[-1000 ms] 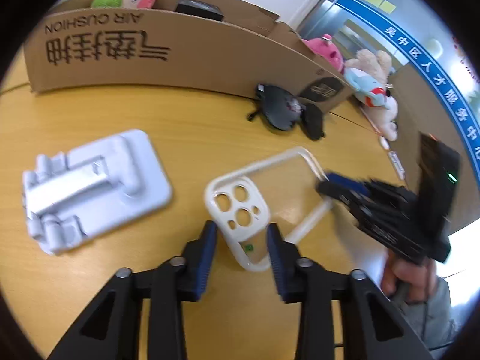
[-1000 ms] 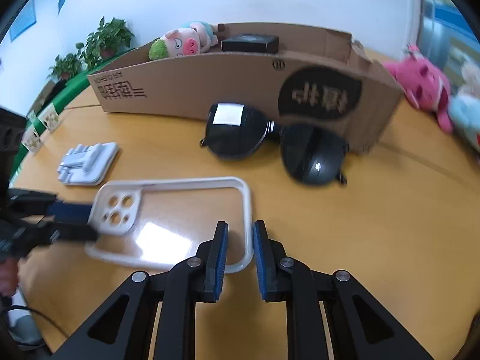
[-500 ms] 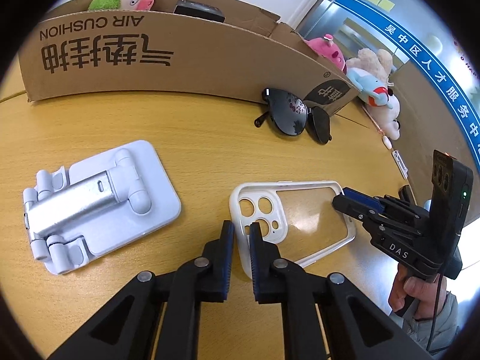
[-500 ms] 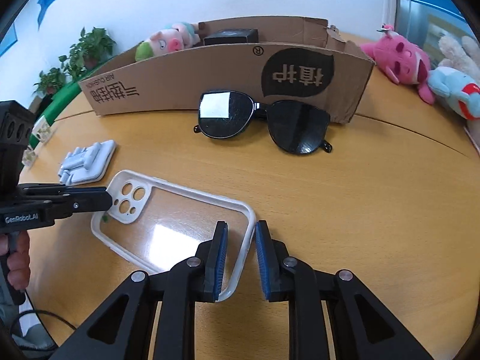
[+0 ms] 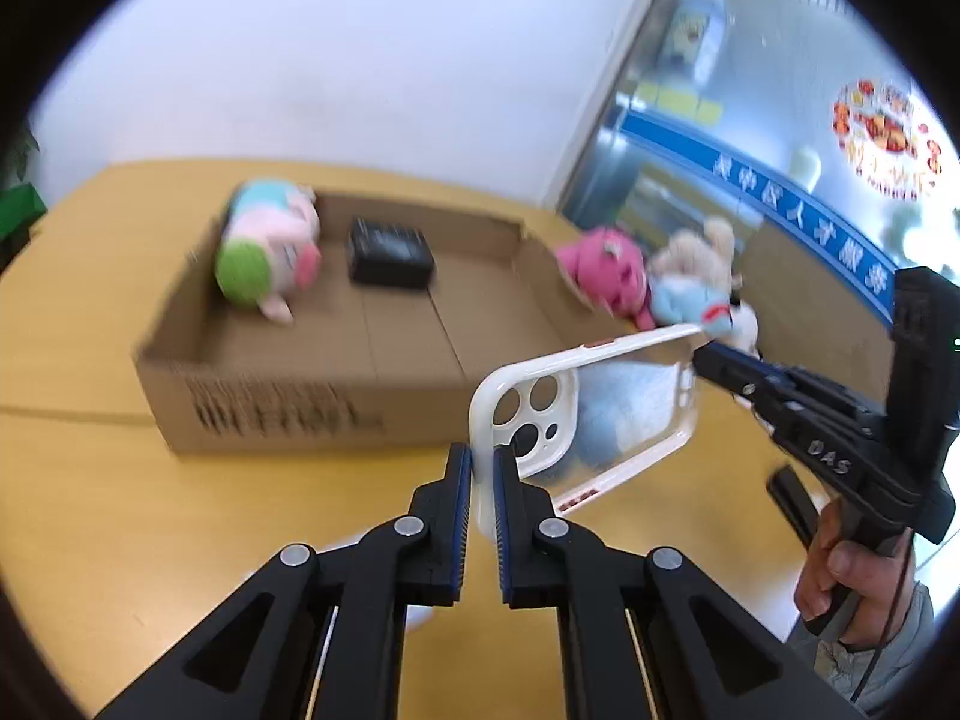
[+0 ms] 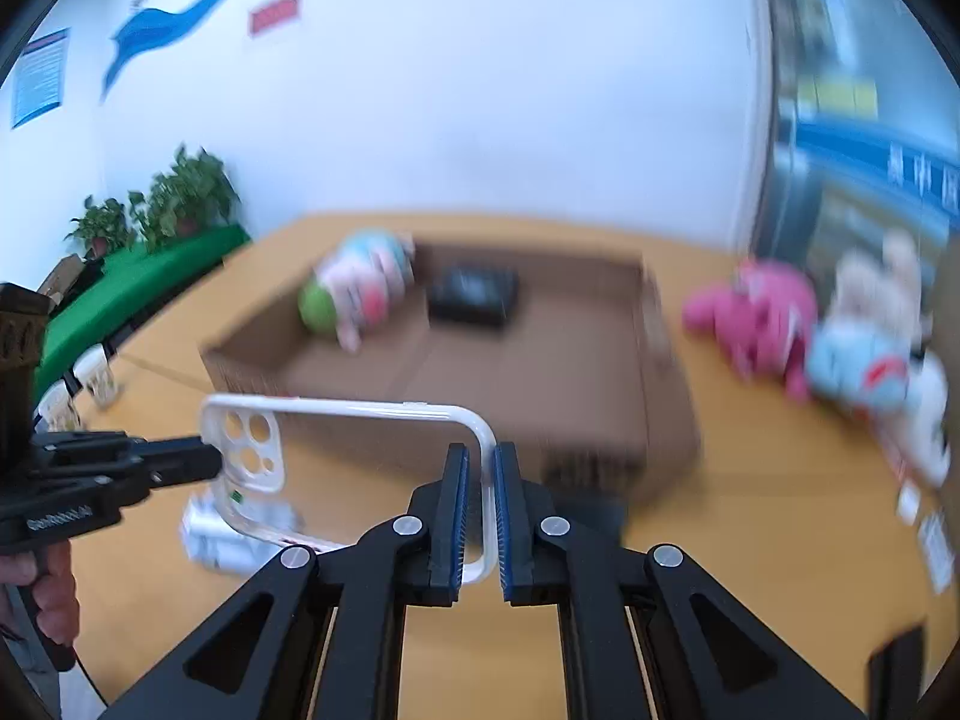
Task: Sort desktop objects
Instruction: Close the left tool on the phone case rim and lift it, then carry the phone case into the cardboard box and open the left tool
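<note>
A clear phone case with a white rim [image 5: 624, 402] hangs in the air above the wooden table, in front of an open cardboard box [image 5: 300, 384]. My left gripper [image 5: 482, 453] is shut on the rim at the camera end. My right gripper [image 6: 480, 450] is shut on the rim at the opposite end of the case [image 6: 372, 405]. Each gripper shows in the other's view: the right gripper [image 5: 699, 354] at right, the left gripper [image 6: 216, 459] at left, both held in a person's hands. Both views are motion-blurred.
Inside the box lie a pig plush [image 5: 264, 252] and a small black box [image 5: 390, 252]. A pink plush [image 6: 756, 312] and a blue-and-beige plush [image 6: 858, 366] lie right of the box [image 6: 540, 360]. A white phone stand [image 6: 228, 534] sits on the table under the case.
Both grippers have risen, lifting the phone case off the table. The right jaws closed fully on its rim. Both views now tilt up and look into the box.
</note>
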Tool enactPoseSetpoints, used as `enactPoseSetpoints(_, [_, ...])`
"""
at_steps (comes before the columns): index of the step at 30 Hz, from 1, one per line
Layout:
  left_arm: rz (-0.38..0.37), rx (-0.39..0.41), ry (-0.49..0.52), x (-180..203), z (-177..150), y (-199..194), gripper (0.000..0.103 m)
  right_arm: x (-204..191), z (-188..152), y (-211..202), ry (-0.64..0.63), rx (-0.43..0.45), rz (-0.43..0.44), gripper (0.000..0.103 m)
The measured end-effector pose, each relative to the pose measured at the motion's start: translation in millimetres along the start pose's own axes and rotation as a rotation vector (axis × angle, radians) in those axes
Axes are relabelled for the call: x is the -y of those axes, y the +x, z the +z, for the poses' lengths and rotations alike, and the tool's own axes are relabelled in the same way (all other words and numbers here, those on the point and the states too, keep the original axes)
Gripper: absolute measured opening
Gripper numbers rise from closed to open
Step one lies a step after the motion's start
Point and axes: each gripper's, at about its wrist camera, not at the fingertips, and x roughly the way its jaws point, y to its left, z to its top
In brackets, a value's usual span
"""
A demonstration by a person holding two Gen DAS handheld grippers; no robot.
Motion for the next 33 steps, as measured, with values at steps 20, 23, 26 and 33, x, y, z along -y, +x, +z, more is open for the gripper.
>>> enactPoseSetpoints(20, [0.112, 0.022, -0.011, -99.1, 75.9, 31.0, 0.005, -65.5, 74.6, 88.6, -0.038, 0.064, 0.035, 0.008])
enactPoseSetpoints(23, [0.127, -0.004, 0.004, -107.9, 80.5, 44.9, 0.005, -60.7, 75.2, 113.7, -0.015, 0.044, 0.040, 0.009])
enactPoseSetpoints(26, [0.150, -0.022, 0.011, -115.6, 82.4, 53.9, 0.005, -57.9, 72.6, 135.1, 0.002, 0.021, 0.049, 0.009])
enactPoseSetpoints(33, [0.225, -0.126, 0.013, -129.6, 80.3, 79.6, 0.005, -56.2, 62.8, 179.8, 0.034, -0.056, 0.073, 0.010])
